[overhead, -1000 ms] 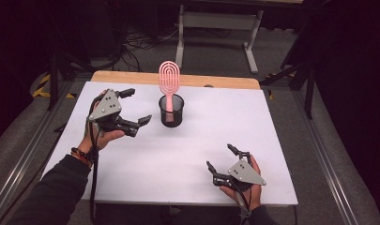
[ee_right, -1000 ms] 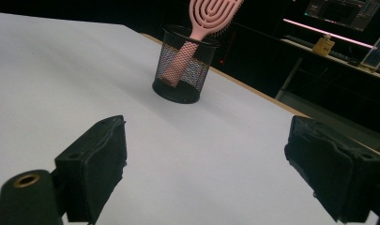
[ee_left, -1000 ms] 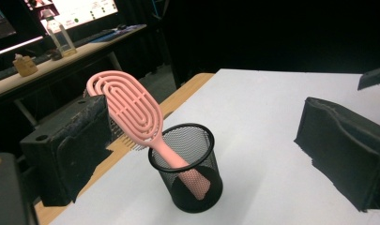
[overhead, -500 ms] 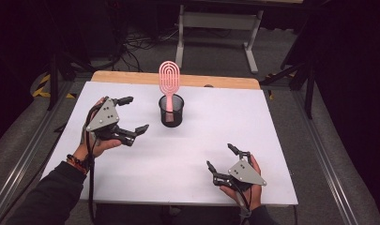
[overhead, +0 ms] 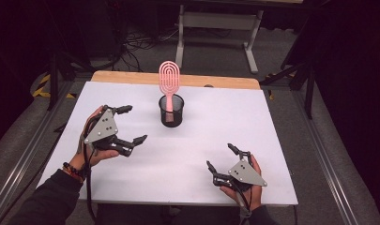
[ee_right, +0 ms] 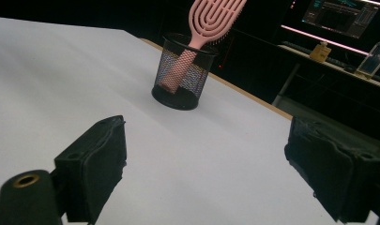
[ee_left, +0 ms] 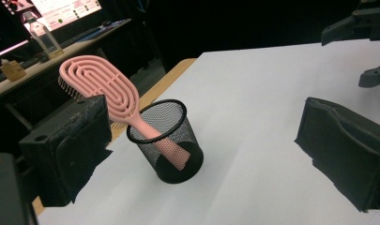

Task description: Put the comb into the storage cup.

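High view: a pink hairbrush (overhead: 169,82) is seen standing handle-down in a black mesh cup (overhead: 171,111) near the far middle of the white table (overhead: 253,122); the left gripper (overhead: 130,125) is held to the cup's left with its jaws spread wide and nothing between them, and the right gripper (overhead: 221,157) is rested near the front edge, well apart from the cup, likewise spread and empty. Left gripper view: the hairbrush (ee_left: 103,89) is shown leaning against the rim of the mesh cup (ee_left: 166,143), framed between the two parted jaws (neither touches it). Right gripper view: the mesh cup (ee_right: 182,72) and hairbrush (ee_right: 211,18) are seen farther off, beyond the parted jaws. The brush is judged already placed in the cup, with little left but withdrawal.
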Motion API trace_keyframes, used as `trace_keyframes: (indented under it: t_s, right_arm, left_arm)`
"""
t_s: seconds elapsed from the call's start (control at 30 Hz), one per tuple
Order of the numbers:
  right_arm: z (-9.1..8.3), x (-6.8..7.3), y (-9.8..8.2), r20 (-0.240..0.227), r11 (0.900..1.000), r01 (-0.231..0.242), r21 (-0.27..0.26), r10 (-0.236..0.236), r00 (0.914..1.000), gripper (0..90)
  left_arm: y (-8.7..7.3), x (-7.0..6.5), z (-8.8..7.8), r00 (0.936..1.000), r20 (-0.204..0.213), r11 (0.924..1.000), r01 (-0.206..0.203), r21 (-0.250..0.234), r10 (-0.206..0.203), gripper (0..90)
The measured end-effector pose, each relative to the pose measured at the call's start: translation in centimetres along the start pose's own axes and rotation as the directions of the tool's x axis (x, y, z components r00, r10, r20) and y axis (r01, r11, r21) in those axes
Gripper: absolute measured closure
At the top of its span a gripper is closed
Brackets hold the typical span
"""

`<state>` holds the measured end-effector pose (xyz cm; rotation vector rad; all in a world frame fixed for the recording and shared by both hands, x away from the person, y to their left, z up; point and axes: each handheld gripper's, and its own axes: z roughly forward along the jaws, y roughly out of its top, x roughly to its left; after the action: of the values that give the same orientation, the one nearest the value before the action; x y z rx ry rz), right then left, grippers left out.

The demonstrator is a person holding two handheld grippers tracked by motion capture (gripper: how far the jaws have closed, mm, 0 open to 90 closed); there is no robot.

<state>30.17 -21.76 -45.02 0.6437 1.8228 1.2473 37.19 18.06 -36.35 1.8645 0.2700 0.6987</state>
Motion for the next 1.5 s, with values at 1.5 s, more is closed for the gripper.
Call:
trace_keyframes:
  t_s: [1.5]
  right_arm:
    - [-0.4,0.0,0.5,0.009,1.000,0.005,-0.011,-0.005,0.9999,12.9]
  left_arm:
    - [-7.9,-3.1,-3.3,0.9983,-0.052,0.9974,0.031,0.066,-0.027,4.9]
